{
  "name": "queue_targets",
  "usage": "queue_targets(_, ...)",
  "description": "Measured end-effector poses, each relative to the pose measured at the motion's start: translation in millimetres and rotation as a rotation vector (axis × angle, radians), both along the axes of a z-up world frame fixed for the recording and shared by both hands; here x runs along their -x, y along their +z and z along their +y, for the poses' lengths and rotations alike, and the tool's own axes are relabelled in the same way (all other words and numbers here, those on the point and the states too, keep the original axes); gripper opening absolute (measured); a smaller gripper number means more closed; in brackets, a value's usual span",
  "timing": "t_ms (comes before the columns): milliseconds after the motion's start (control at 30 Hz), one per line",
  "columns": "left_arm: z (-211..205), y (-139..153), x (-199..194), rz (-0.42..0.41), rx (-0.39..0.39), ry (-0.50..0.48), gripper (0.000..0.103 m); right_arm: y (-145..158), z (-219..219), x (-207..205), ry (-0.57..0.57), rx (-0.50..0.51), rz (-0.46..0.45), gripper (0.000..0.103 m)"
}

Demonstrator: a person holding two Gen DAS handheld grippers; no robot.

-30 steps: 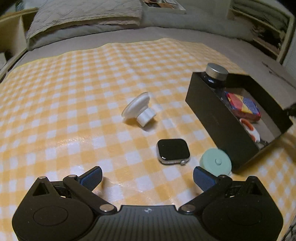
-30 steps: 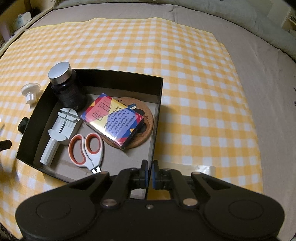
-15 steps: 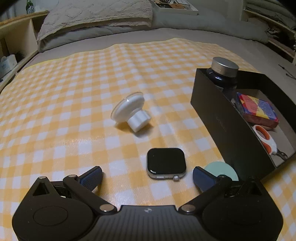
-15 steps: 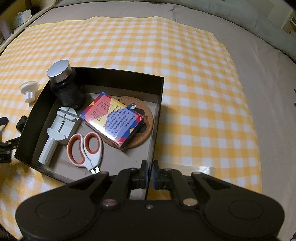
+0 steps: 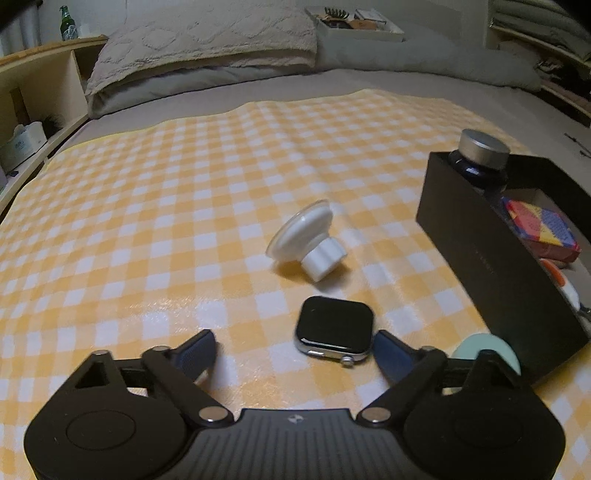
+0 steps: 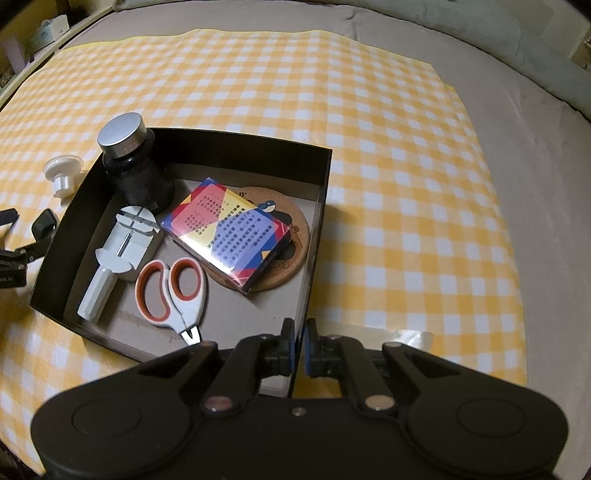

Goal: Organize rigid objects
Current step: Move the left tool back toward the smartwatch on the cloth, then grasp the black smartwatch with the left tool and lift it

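Observation:
A black-faced watch body (image 5: 334,330) lies flat on the checked cloth, just ahead of my left gripper (image 5: 295,349). It sits close to the right finger; the jaws are closing and the pads do not touch it. A white suction knob (image 5: 306,240) lies tilted beyond it. A mint round disc (image 5: 487,350) rests against the black box (image 5: 498,266), partly hidden by the finger. My right gripper (image 6: 298,347) is shut on the black box's near right wall (image 6: 317,229). Inside are a dark bottle (image 6: 129,162), a white tool (image 6: 118,247), scissors (image 6: 173,291), a colourful card pack (image 6: 225,229) and a cork coaster (image 6: 291,229).
The yellow checked cloth (image 5: 166,206) covers a grey bed. Pillows (image 5: 207,40) and a white tray (image 5: 354,26) lie at the far end. A wooden shelf (image 5: 40,85) stands at the left. A strip of clear film (image 6: 399,336) lies beside the box.
My left gripper has come forward and lower over the cloth, so the watch now lies near its right finger. Its jaws have narrowed. The right gripper and the box stay put.

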State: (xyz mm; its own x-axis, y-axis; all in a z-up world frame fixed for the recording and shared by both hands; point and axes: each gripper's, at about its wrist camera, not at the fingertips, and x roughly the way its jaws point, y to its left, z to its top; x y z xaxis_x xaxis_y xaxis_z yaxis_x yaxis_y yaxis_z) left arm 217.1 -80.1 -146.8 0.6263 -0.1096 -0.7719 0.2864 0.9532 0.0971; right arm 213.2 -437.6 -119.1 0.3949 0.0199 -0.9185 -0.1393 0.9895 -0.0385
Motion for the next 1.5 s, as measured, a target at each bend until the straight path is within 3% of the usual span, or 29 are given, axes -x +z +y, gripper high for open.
queue_targets(133, -2, 4, 2, -0.008, 0.025, -0.02, 0.075, 0, 1, 1, 0.002, 0.004, -0.001, 0.006)
queue_targets(333, -18, 2, 3, -0.035, 0.002, -0.119, 0.048, -1, 1, 1, 0.006, 0.005, -0.001, 0.006)
queue_targets(533, -12, 3, -1, 0.006, 0.054, -0.108, 0.048, 0, 1, 1, 0.004, 0.007, -0.001, 0.006)
queue_targets(767, -2, 11, 3, -0.028, 0.068, -0.079, 0.048, -1, 1, 0, 0.006, 0.009, 0.001, 0.006)
queue_targets(867, -8, 26, 8, -0.087, 0.072, -0.123, 0.048, -1, 1, -1, 0.008, 0.014, 0.004, 0.006)
queue_targets(1100, -40, 65, 24, -0.119, 0.182, -0.252, 0.048, -1, 2, -2, 0.01, 0.012, 0.002, 0.006)
queue_targets(1500, -111, 70, 40, -0.021, 0.253, -0.421, 0.048, 1, -4, -1, 0.018, 0.0, 0.001, 0.006)
